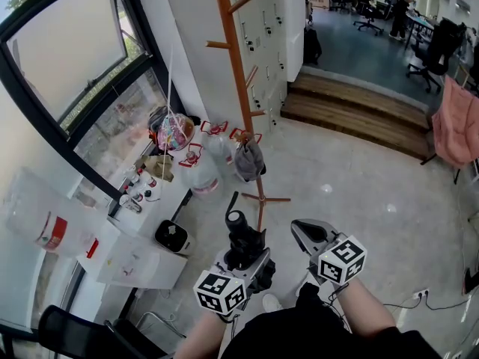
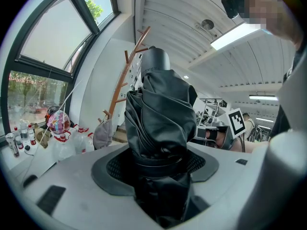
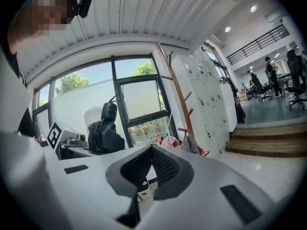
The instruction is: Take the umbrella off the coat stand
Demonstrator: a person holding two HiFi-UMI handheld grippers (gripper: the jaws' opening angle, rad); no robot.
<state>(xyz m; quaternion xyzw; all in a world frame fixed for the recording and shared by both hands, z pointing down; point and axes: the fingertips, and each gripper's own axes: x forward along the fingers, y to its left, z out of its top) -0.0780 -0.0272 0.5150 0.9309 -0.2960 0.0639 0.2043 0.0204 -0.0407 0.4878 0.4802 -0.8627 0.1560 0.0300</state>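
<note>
1. The left gripper view shows the grip closest. The left hand-held gripper is clenched on the folded black umbrella, pads pressed at its strapped waist. The fabric hides much of the room behind.
2. Only the head view gives us the spacing. There the umbrella stands upright, nearer to us than the wooden coat stand and apart from it.
3. In the right gripper view, the right hand-held gripper has its pads together at the tips with nothing between them. The umbrella shows to its left.
4. We see square black-and-white markers on each marker cube. Red print on the clear bags is too small to read.
5. A grey cloth item hangs low on the stand. The bags and some bottles crowd the window side on the left. The pale floor runs open on the right as far as the wooden steps.
</note>
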